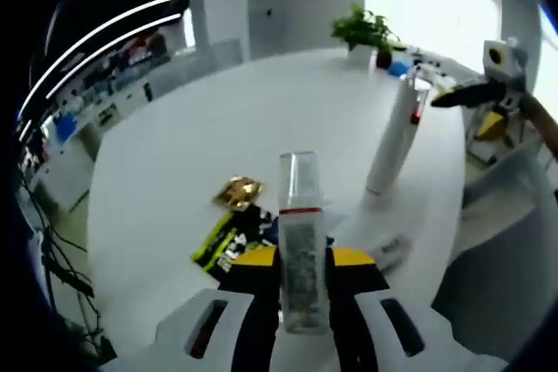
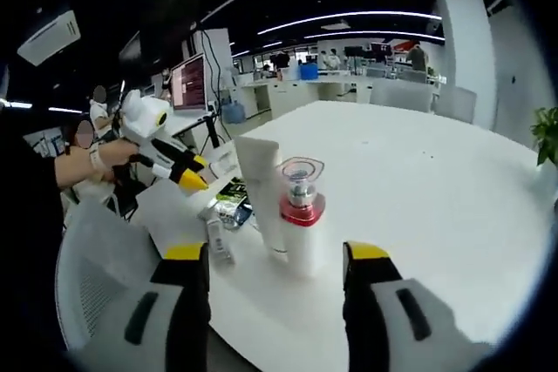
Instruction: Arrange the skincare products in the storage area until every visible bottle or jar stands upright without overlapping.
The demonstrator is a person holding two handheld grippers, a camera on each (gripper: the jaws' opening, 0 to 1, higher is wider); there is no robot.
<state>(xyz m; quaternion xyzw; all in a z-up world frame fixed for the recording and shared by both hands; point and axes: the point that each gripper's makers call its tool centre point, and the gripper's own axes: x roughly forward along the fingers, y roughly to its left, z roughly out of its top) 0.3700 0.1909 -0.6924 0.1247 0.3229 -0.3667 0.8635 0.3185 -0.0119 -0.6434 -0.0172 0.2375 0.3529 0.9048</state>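
Observation:
A small bottle (image 1: pixel 301 215) with a clear cap and a red band sits lengthwise between my left gripper's (image 1: pixel 302 254) yellow-tipped jaws, which are shut on it. The left gripper (image 2: pixel 193 180) also shows in the right gripper view, held by a hand over the table's near edge. A white pump bottle (image 2: pixel 302 224) with a red collar and clear cap stands upright just ahead of my open right gripper (image 2: pixel 277 254), with a white tube (image 2: pixel 259 185) upright behind it. In the left gripper view this white bottle (image 1: pixel 391 150) leans in the picture, and the right gripper (image 1: pixel 440 100) is near its top.
On the round white table (image 1: pixel 174 154) lie a gold packet (image 1: pixel 240 191) and a green-black packet (image 1: pixel 228 237). A small item (image 2: pixel 218 240) lies flat by the edge. A potted plant (image 1: pixel 366 30) stands at the far side. Grey chairs (image 2: pixel 96 276) stand near the table rim.

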